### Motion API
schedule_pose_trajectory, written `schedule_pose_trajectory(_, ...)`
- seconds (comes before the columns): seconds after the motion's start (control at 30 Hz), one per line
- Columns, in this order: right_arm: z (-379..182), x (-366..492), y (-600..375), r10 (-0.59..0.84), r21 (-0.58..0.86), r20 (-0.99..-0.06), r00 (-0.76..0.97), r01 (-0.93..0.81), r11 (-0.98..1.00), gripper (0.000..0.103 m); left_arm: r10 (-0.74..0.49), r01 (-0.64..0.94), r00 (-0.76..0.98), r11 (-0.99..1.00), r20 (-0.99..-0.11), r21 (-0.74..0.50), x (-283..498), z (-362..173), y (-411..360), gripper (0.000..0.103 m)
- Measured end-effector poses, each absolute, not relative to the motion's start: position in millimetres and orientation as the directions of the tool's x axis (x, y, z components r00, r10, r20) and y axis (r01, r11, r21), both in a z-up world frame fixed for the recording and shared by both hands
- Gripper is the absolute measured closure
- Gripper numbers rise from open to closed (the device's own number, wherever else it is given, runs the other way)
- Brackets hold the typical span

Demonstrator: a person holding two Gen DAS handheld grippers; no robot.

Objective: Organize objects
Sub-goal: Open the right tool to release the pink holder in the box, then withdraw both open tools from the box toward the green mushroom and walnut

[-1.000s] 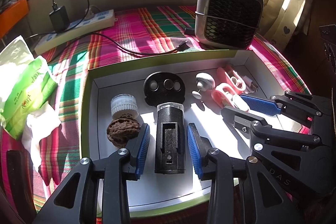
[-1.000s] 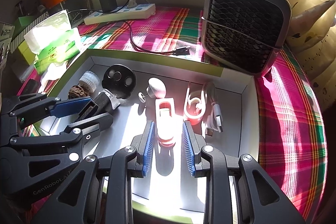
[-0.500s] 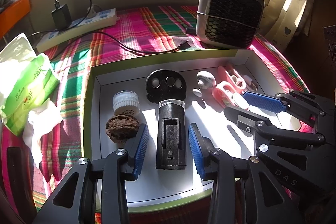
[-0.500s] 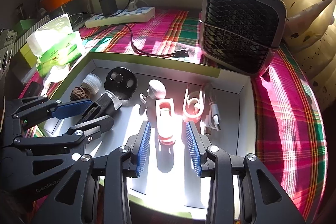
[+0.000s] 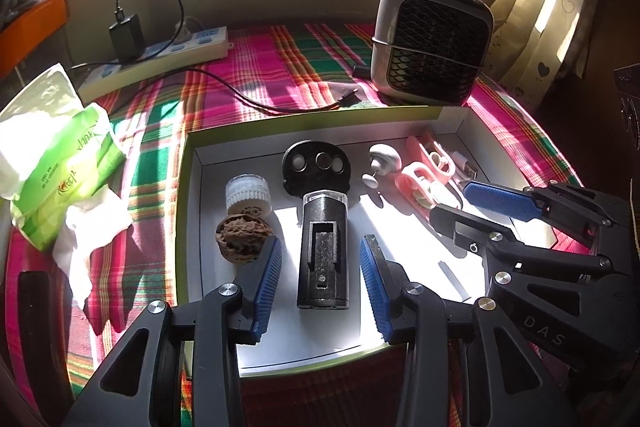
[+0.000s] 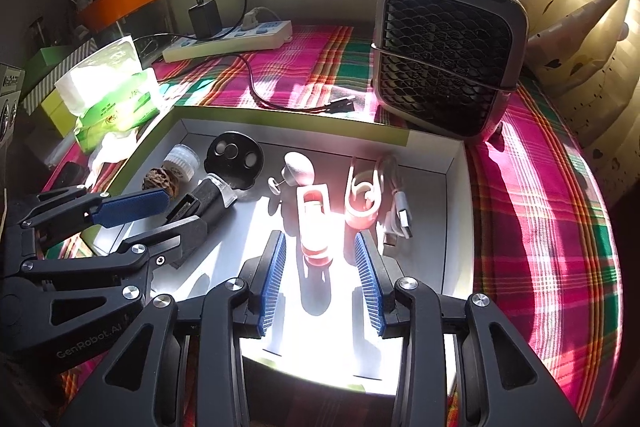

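Observation:
A white box (image 5: 192, 227) with green rim holds several small items. My left gripper (image 5: 320, 259) is open, its blue pads either side of a black cylindrical device (image 5: 323, 251) lying in the box, not touching it. Beside it lie a walnut (image 5: 242, 239), a white cap (image 5: 248, 193) and a black disc (image 5: 316, 165). My right gripper (image 6: 320, 255) is open around the near end of a pink clip-like device (image 6: 314, 223), pads apart from it. A pink hook (image 6: 362, 201), a white USB cable (image 6: 398, 211) and a grey knob (image 6: 298, 169) lie nearby.
A grey fan heater (image 6: 446, 55) stands behind the box on the plaid cloth (image 6: 540, 187). A white power strip (image 5: 160, 55) with black charger and cable lies at the back left. A green tissue pack (image 5: 56, 155) sits left of the box.
Both grippers have drawn back slightly toward the near edge of the box and risen a little. Both stay open; the objects in the box have not moved.

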State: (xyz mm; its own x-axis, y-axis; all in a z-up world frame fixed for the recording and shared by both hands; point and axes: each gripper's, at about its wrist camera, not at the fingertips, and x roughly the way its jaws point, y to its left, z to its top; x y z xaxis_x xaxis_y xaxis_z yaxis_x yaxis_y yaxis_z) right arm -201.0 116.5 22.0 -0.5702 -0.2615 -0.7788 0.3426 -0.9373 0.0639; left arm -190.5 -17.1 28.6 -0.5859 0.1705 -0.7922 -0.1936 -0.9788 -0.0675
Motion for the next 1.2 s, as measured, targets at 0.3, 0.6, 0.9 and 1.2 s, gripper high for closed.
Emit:
schedule_pose_trajectory(0.3, 30.3, -188.5, 119.3, -0.267, 0.072, -0.766, -0.585, 0.335, -0.940, 0.065, 0.167, -0.192, -0.601, -0.979, -0.782, -0.062, -179.2, 35.2, -18.3, 0.064)
schedule_pose_trajectory(0.6, 40.3, -169.0, 123.4, -0.269, 0.072, -0.743, -0.613, 0.326, -0.943, 0.063, 0.179, -0.195, -0.626, -0.978, -0.759, -0.069, -159.7, 45.8, -20.0, 0.064)
schedule_pose_trajectory(0.9, 46.4, -147.6, 133.4, -0.269, 0.084, -0.723, -0.636, 0.306, -0.948, 0.061, 0.187, -0.201, -0.645, -0.977, -0.740, -0.072, -137.1, 51.6, -19.8, 0.064)
schedule_pose_trajectory(1.2, 50.0, -124.1, 141.6, -0.253, 0.069, -0.708, -0.659, 0.292, -0.954, 0.060, 0.203, -0.215, -0.653, -0.973, -0.729, -0.078, -115.8, 54.0, -18.6, 0.064)
